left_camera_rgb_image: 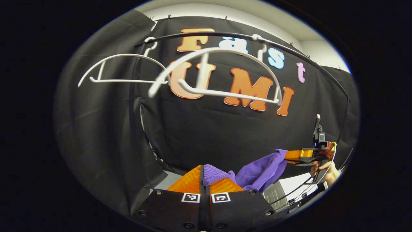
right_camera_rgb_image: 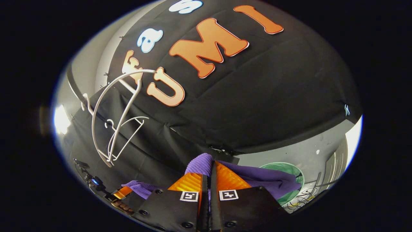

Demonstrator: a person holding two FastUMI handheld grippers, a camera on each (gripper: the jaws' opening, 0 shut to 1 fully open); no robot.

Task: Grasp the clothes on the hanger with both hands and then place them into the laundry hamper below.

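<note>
**Purple garment off the hangers, held between both grippers**

In my left gripper view, the left gripper (left_camera_rgb_image: 205, 180) sits at the bottom centre of the frame, its two fingers clenched together on a bunched fold of the purple ribbed-knit garment (left_camera_rgb_image: 262, 169). From that pinch the cloth runs toward the lower right of the frame, where the right gripper (left_camera_rgb_image: 294, 155) has the other end pressed between its fingers; the hand (left_camera_rgb_image: 328, 170) holding that gripper shows just behind it at the right edge.

In my right gripper view, the right gripper (right_camera_rgb_image: 207, 180) is at the bottom centre, likewise clamped on the purple ribbed-knit garment (right_camera_rgb_image: 270, 182), which bulges up between the fingertips and drapes off to the right. Under that drape, at the lower right of the frame, I see the round green-rimmed laundry hamper (right_camera_rgb_image: 294, 169), partly covered by the cloth. At the lower left of the frame another stretch of the cloth leads to the left gripper (right_camera_rgb_image: 124, 192), with fingers of a hand beneath it.

Above, in the upper half of my left gripper view, two bare white plastic hangers (left_camera_rgb_image: 215, 72) hang from a thin curved black rail (left_camera_rgb_image: 289, 51); the nearer one is blurred. In my right gripper view the white plastic hangers (right_camera_rgb_image: 111, 122) sit at the middle left.
</note>
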